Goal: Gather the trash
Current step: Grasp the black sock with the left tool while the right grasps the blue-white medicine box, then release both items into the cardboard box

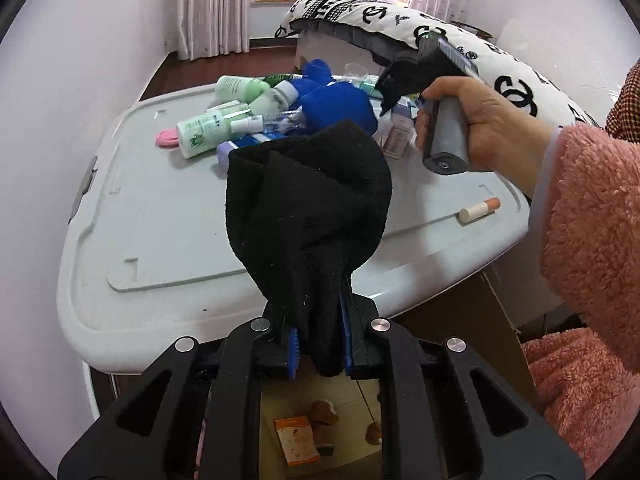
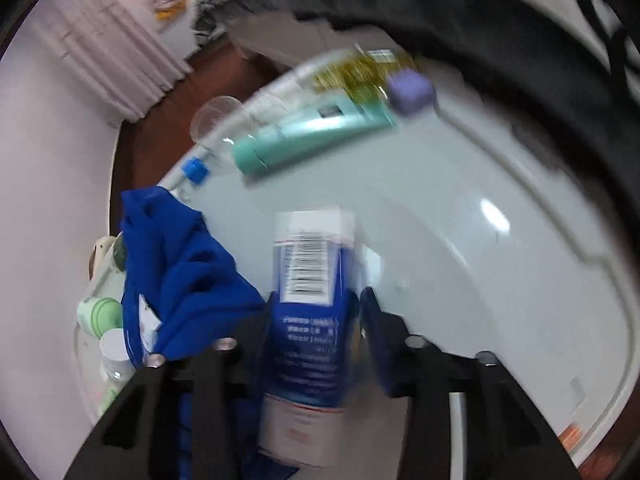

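My left gripper (image 1: 318,344) is shut on a black cloth (image 1: 308,208), which hangs bunched in front of the camera above the grey plastic lid (image 1: 160,220). A hand holds my right gripper (image 1: 385,100) over the pile at the lid's far side, beside a blue cloth (image 1: 332,100). In the blurred right wrist view, a blue-and-white carton with a barcode (image 2: 308,272) stands between the jaws of the right gripper (image 2: 316,320), and both fingers lie against its sides. The blue cloth (image 2: 180,272) lies just left of it.
Green and white bottles (image 1: 208,128), a pink item (image 1: 166,138) and a teal tube (image 2: 312,136) clutter the lid's far end. A small peach-tipped stick (image 1: 480,210) lies near the right edge. An open cardboard box (image 1: 296,440) sits below. A bed (image 1: 400,16) stands behind.
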Available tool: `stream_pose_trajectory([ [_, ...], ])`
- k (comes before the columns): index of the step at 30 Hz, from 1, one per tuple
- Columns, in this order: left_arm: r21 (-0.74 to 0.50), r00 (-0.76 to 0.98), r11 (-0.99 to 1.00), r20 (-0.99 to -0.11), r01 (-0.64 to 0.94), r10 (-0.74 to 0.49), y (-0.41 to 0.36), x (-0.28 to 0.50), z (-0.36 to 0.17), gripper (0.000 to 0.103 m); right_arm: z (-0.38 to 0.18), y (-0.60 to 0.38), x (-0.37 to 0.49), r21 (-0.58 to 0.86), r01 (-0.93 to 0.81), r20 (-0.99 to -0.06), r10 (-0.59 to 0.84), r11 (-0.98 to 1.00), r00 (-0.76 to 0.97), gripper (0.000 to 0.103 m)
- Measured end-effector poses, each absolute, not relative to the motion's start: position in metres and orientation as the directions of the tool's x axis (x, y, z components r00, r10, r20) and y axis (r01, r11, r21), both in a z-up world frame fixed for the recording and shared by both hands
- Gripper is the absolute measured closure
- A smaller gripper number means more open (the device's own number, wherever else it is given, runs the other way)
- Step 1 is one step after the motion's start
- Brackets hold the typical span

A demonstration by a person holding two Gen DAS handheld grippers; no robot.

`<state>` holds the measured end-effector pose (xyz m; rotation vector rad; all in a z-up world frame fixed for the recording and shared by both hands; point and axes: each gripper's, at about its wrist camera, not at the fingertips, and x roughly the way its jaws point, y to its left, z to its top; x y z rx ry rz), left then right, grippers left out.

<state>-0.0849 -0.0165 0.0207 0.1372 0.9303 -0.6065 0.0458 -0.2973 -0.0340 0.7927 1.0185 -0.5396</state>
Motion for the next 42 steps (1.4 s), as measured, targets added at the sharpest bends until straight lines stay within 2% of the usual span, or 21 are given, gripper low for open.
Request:
stream_pose_trajectory([
  [6,-0.163,0.454,0.833,-0.775,0.529,-0.44,-0.01,-0.086,0.025,0.089,0.002,-0.295,0.013,0.314,0.659,-0.875,-0.061,0.683,0.48,0.073],
  [10,-0.165,0.441,0.826,-0.78,0.539,-0.443,-0.01,-0.091,0.026,0.089,0.05,-0.268,-0.031,0.285,0.507,-0.834,-0.05,0.814,0.549,0.073],
  [13,-0.155,0.411,0.824,-0.807,0.545,-0.424,-0.011,-0.101,0.022,0.088,0.069,-0.243,-0.083,0.305,0.389,-0.821,0.034,0.869,0.57,0.073],
  [17,-0.199,0.287,0.814,-0.868,0.545,-0.404,-0.014,-0.128,-0.006,0.088,0.053,-0.211,-0.152,0.308,0.298,-0.854,0.124,0.903,0.506,0.073],
  [20,-0.164,0.188,0.795,-0.925,0.585,-0.329,-0.025,-0.153,-0.039,0.087,0.015,-0.191,-0.195,0.303,0.271,-0.89,0.17,0.914,0.422,0.072],
  [21,-0.144,0.161,0.795,-0.943,0.59,-0.291,-0.028,-0.158,-0.05,0.079,0.0,-0.186,-0.204,0.3,0.274,-0.904,0.181,0.914,0.387,0.071],
  [22,-0.143,0.106,0.797,-0.962,0.586,-0.251,-0.03,-0.162,-0.067,0.053,-0.016,-0.182,-0.211,0.295,0.277,-0.918,0.191,0.914,0.349,0.069],
  [23,-0.154,0.045,0.803,-0.975,0.576,-0.22,-0.031,-0.164,-0.083,0.039,-0.041,-0.178,-0.22,0.272,0.292,-0.94,0.187,0.917,0.286,0.049],
  [24,-0.163,-0.016,0.816,-0.983,0.555,-0.185,-0.03,-0.165,-0.103,0.024,-0.053,-0.175,-0.224,0.249,0.301,-0.951,0.173,0.92,0.258,0.022],
  [25,-0.162,-0.052,0.821,-0.986,0.547,-0.16,-0.03,-0.165,-0.115,0.024,-0.066,-0.172,-0.23,0.21,0.304,-0.961,0.139,0.929,0.239,0.019],
  [27,-0.124,-0.102,0.834,-0.991,0.537,-0.082,-0.029,-0.163,-0.139,0.024,-0.095,-0.167,-0.236,0.054,0.291,-0.985,0.003,0.955,0.172,0.025],
  [28,-0.091,-0.11,0.844,-0.993,0.529,-0.038,-0.026,-0.162,-0.149,0.024,-0.107,-0.168,-0.235,0.018,0.298,-0.993,-0.017,0.954,0.114,0.025],
  [30,-0.075,-0.116,0.86,-0.993,0.505,-0.018,-0.022,-0.158,-0.154,0.024,-0.109,-0.176,-0.234,0.064,0.341,-0.994,0.029,0.938,0.109,0.027],
  [34,-0.162,-0.069,0.866,-0.987,0.472,-0.147,-0.017,-0.15,-0.128,0.024,-0.062,-0.182,-0.229,0.08,0.338,-0.962,-0.016,0.938,0.272,0.025],
  [36,-0.182,0.005,0.86,-0.978,0.476,-0.209,-0.016,-0.147,-0.108,0.023,-0.039,-0.187,-0.218,0.06,0.322,-0.935,-0.059,0.945,0.349,0.013],
  [39,-0.183,0.119,0.862,-0.956,0.473,-0.268,-0.012,-0.141,-0.083,0.021,-0.006,-0.207,-0.198,0.008,0.351,-0.874,-0.163,0.936,0.457,0.006],
  [42,-0.208,0.128,0.865,-0.947,0.456,-0.296,-0.007,-0.13,-0.078,0.021,0.0,-0.22,-0.171,-0.04,0.339,-0.836,-0.217,0.94,0.504,0.006],
])
